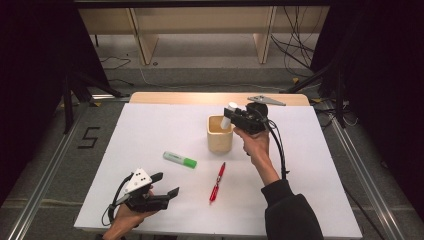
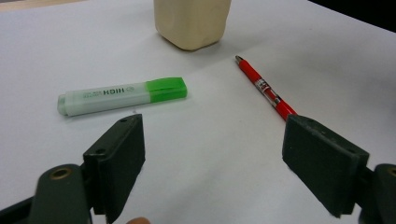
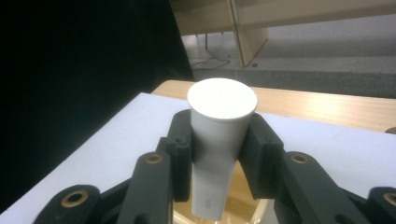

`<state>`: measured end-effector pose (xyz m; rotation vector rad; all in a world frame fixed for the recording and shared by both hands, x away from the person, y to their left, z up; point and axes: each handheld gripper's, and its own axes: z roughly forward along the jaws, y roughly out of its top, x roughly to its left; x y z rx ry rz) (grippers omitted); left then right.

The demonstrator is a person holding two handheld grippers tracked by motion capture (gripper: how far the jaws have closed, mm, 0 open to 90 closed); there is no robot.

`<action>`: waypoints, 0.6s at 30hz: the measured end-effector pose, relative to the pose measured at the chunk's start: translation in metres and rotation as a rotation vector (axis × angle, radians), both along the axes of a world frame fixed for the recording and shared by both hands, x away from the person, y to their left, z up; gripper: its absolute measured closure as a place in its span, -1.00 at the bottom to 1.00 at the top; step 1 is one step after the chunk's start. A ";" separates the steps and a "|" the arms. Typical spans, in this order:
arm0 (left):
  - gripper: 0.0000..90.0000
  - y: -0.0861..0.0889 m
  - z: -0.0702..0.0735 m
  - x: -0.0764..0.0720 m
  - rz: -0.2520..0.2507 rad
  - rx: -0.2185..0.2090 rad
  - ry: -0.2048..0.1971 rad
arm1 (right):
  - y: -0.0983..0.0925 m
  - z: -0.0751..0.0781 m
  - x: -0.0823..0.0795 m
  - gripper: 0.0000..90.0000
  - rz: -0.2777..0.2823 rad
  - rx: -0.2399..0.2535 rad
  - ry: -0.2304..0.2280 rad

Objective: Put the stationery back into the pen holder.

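White table sheet [image 1: 150,130] | dim room, floor cables apparently | right gripper [image 1: 231,114] pinching white tube [image 3: 219,140] | left gripper [image 1: 167,186] spread

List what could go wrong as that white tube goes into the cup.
The right gripper holds the white tube tilted over the cup; it may catch the rim and tip the cup. The pads grip the tube near its cap, so it could swing or slip. A tipped cup might hit the red pen.
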<state>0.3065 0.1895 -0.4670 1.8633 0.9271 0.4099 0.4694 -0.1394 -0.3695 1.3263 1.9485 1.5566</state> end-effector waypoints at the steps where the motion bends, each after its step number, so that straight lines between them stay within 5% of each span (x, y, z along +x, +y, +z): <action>1: -0.54 0.000 0.000 0.000 -0.001 0.000 0.001 | 0.001 -0.001 0.001 0.50 -0.002 -0.007 0.003; 18: -0.53 0.000 0.001 0.000 0.002 -0.008 -0.001 | 0.010 -0.016 0.009 0.50 -0.003 -0.077 0.038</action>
